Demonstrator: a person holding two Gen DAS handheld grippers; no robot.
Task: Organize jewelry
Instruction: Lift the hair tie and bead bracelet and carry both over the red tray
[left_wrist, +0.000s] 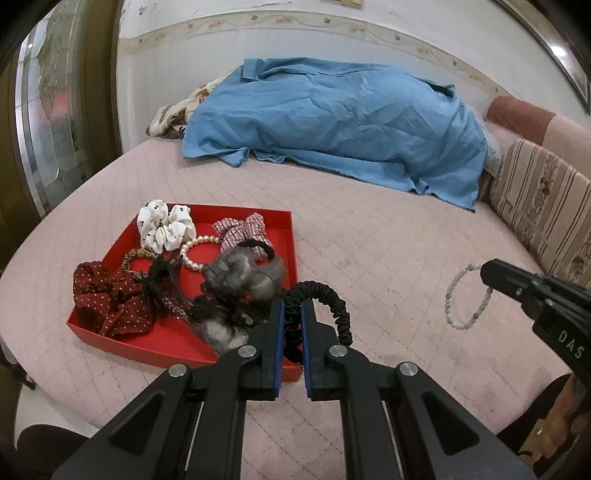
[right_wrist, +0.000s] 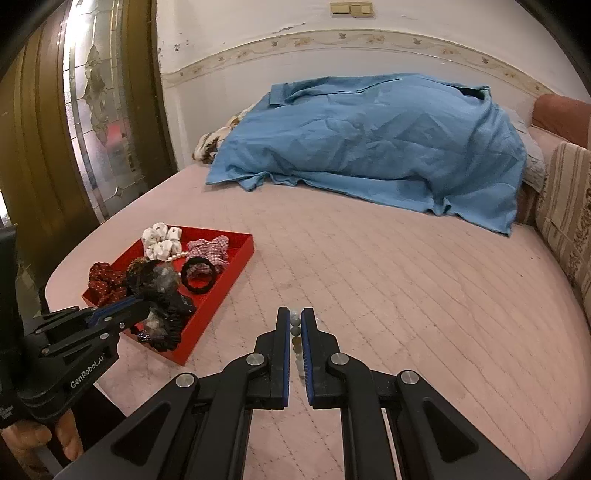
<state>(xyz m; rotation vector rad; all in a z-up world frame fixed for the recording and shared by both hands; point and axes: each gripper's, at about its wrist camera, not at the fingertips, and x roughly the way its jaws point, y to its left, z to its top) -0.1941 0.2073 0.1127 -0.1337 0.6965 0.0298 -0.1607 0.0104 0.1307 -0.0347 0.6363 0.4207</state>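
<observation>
"GenRobot.AI" on left tool (right_wrist: 110, 314), "DAS" on right tool (left_wrist: 487, 275)

We count one red tray (left_wrist: 284, 236), four fabric scrunchies (white (left_wrist: 166, 227), plaid (left_wrist: 242, 230), maroon (left_wrist: 107, 299), black (left_wrist: 332, 299)), two bead bracelets (pearl (left_wrist: 195, 254), pale (left_wrist: 467, 295)), and two grippers (left (left_wrist: 292, 314), right (right_wrist: 295, 325)).

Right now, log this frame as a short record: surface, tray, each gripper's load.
surface: pink quilted bed
tray: red tray on the bed, holding scrunchies and a pearl bracelet
left gripper: shut on black scrunchie, at the tray's near corner
right gripper: shut on bead bracelet, held above the bed
background: blue cloth
</observation>
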